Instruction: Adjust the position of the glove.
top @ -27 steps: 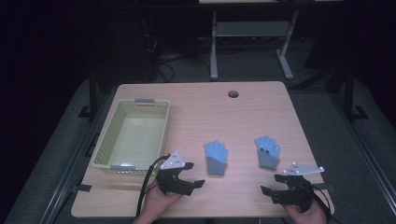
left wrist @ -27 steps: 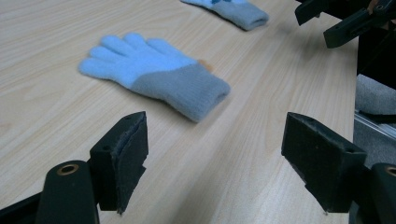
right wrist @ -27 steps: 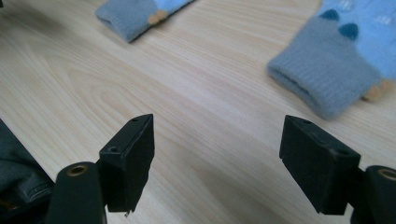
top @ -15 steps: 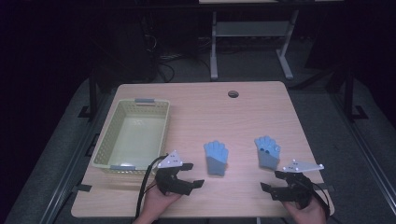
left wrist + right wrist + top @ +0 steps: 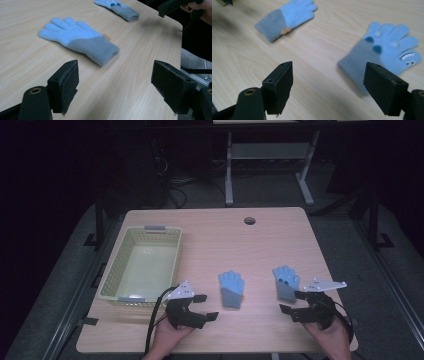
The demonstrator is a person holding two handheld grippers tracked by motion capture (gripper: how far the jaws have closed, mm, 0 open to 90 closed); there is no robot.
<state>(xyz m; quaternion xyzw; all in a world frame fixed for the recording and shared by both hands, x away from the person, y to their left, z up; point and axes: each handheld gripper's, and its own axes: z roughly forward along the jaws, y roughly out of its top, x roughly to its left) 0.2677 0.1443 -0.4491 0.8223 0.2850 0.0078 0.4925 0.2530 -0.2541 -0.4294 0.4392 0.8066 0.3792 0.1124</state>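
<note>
Both wide, empty. Left gripper (image 5: 204, 306) just short of plain blue glove (image 5: 232, 289); right gripper (image 5: 292, 302) touching nothing, spotted glove (image 5: 286, 282) just ahead, cuff nearest.

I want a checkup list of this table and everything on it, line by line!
Surface: wooden table, bare except as listed; round hole near far edge.
Job's things: two blue gloves lying flat, left glove plain, right glove with dark spots.
Clutter: empty yellow-green basket at left.
Grippers: left gripper open, holding nothing; right gripper open, holding nothing, beside the right glove.
Cables: black cable trailing from left gripper.
Surroundings: dark room, grey stand behind.
</note>
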